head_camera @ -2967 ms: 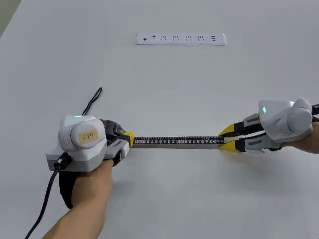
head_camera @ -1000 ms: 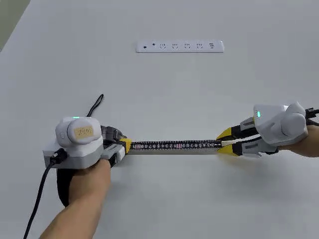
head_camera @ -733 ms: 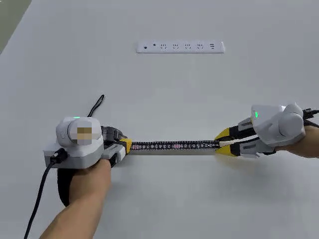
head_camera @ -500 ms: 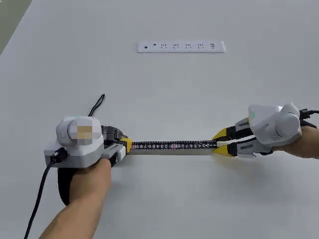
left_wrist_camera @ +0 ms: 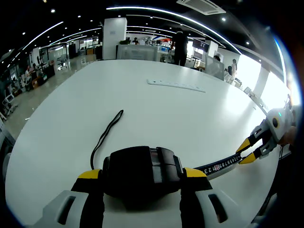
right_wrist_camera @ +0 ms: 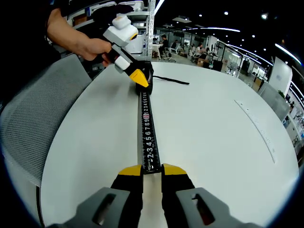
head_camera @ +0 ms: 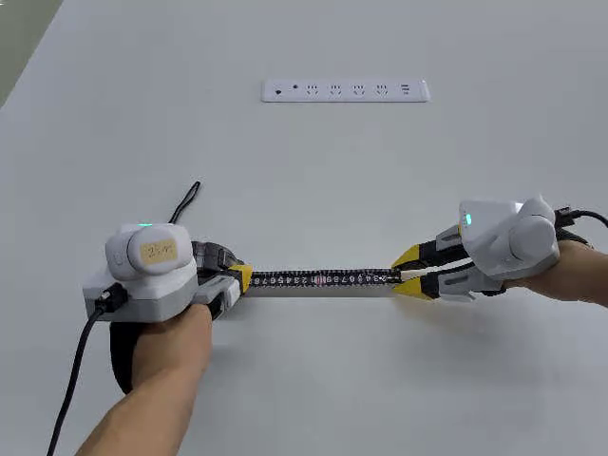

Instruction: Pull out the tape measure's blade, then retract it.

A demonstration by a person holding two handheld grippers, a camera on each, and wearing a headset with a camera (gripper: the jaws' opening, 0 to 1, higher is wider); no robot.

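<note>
Head view shows my left gripper [head_camera: 233, 280] clenched on the tape measure [head_camera: 214, 256], a rounded black case with a ribbed, rubbery look, pinched between yellow-tipped jaws. In the left gripper view the case [left_wrist_camera: 140, 171] sits square between both jaws, its thin black wrist strap [left_wrist_camera: 107, 135] trailing loose over the table behind it.

My right gripper [head_camera: 408, 278] is closed on the free end of the blade [head_camera: 323, 279]. The blade is a narrow, flat strip, dark with white numerals face up. In the right gripper view the blade [right_wrist_camera: 148, 137] runs straight away from my jaws to the case.

The table [head_camera: 332, 190] is smooth, matte white, with wide bare surface on every side of the tape. A white power strip [head_camera: 346, 91] lies well apart, toward the far side. In the right gripper view the table's curved edge passes beside a grey mesh chair back [right_wrist_camera: 33, 118], well clear of the blade.

The blade's long axis runs left to right across the head view, level and low over the table. I cannot tell whether it touches the surface.
</note>
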